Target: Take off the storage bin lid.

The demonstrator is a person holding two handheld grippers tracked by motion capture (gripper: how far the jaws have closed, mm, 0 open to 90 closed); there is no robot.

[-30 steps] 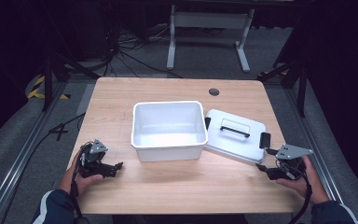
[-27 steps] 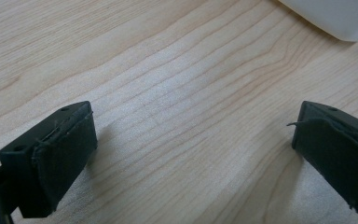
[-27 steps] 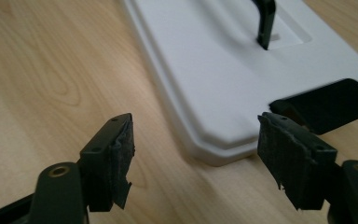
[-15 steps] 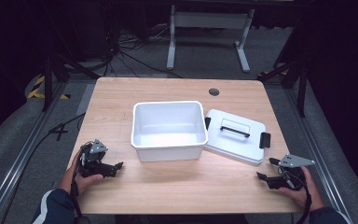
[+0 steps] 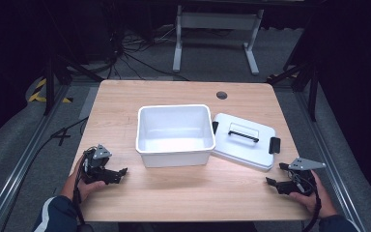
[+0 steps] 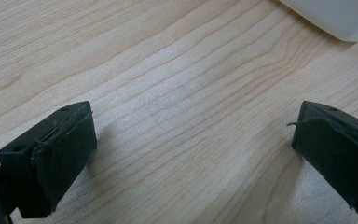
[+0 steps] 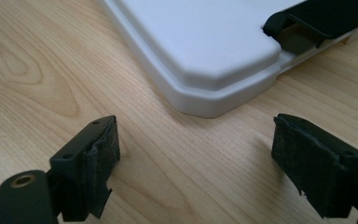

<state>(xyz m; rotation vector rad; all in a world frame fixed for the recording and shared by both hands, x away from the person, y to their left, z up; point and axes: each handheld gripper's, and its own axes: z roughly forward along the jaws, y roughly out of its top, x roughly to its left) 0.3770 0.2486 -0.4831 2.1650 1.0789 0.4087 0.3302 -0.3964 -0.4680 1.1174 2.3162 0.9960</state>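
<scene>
Right gripper (image 5: 276, 184) lowered, jaws just opened, empty; smooth white lid (image 5: 244, 141) near.

Wooden table (image 5: 183, 198); white tub (image 5: 175, 135); lid (image 5: 244, 141)

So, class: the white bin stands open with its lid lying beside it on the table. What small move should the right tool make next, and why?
Probably ease the right tool forward to the lid. Its jaws have just been opening, with nothing between them, and the right gripper view shows the lid's near corner just ahead, flat on the table. The bin is uncovered, and the left tool rests open, apart from it.
</scene>
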